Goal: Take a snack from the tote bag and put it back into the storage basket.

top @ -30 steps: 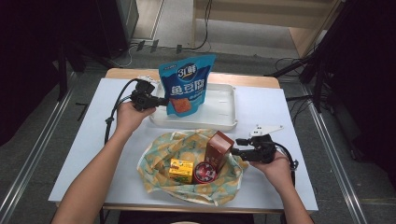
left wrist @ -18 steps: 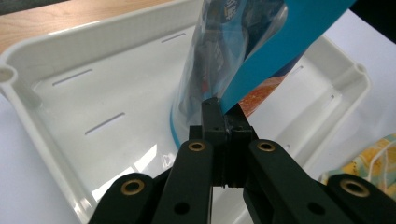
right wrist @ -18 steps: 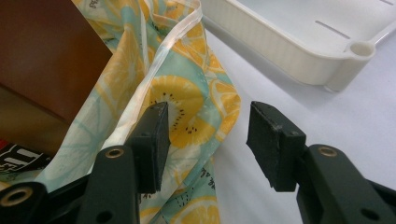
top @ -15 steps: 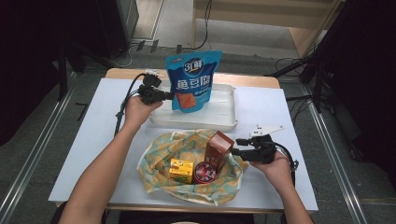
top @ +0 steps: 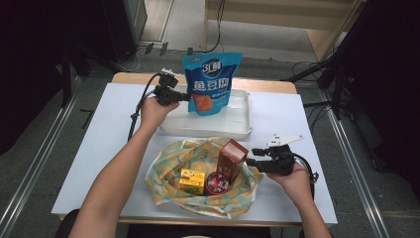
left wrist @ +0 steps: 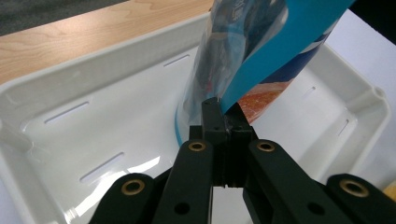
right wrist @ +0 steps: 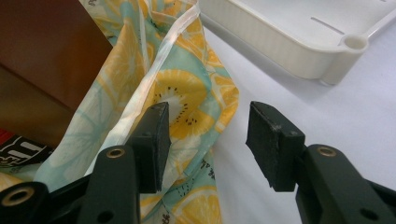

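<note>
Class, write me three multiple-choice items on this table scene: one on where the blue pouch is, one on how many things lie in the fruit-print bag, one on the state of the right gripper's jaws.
1. Where is the blue pouch?
A. over the white tray
B. inside the fruit-print bag
C. on the floor

2. How many items lie in the fruit-print bag?
A. one
B. three
C. six

3. How do the jaws of the right gripper stand?
A. clamped on the pouch
B. shut on the tray rim
C. open, beside the bag's cloth

Answers:
1 A, the left gripper holds it upright by its edge above the tray.
2 B, a brown box, a yellow box and a round tin.
3 C, a gap shows between the pads.
</note>
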`<action>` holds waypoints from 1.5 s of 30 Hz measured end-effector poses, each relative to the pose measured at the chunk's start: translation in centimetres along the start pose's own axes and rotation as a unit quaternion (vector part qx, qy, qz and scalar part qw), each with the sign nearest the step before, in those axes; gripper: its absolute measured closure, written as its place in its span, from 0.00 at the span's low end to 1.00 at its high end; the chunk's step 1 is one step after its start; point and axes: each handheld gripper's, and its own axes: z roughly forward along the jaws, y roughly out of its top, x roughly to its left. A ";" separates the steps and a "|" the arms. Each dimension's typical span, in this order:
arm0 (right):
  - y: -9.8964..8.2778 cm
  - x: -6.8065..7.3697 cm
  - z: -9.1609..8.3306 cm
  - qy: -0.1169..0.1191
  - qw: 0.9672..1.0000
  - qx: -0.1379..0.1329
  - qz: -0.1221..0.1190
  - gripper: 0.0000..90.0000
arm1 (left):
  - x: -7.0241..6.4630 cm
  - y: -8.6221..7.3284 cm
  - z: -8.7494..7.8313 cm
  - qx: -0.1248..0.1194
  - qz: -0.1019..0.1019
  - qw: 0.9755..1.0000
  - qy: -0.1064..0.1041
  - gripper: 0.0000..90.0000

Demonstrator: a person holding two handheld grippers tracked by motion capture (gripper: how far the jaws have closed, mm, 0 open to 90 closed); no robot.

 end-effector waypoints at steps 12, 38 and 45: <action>-0.8 0.1 -0.9 -0.008 1.000 -0.012 0.010 0.56 | 1.2 1.0 0.8 -0.010 -0.005 1.000 0.011 1.00; -1.2 0.1 -1.3 -0.008 1.000 -0.018 0.020 0.56 | 2.5 0.1 -0.3 -0.007 -0.021 0.999 -0.037 0.78; -1.2 0.1 -1.4 -0.009 0.999 -0.020 0.024 0.56 | 1.8 -0.2 -1.3 -0.016 -0.007 0.999 -0.036 0.69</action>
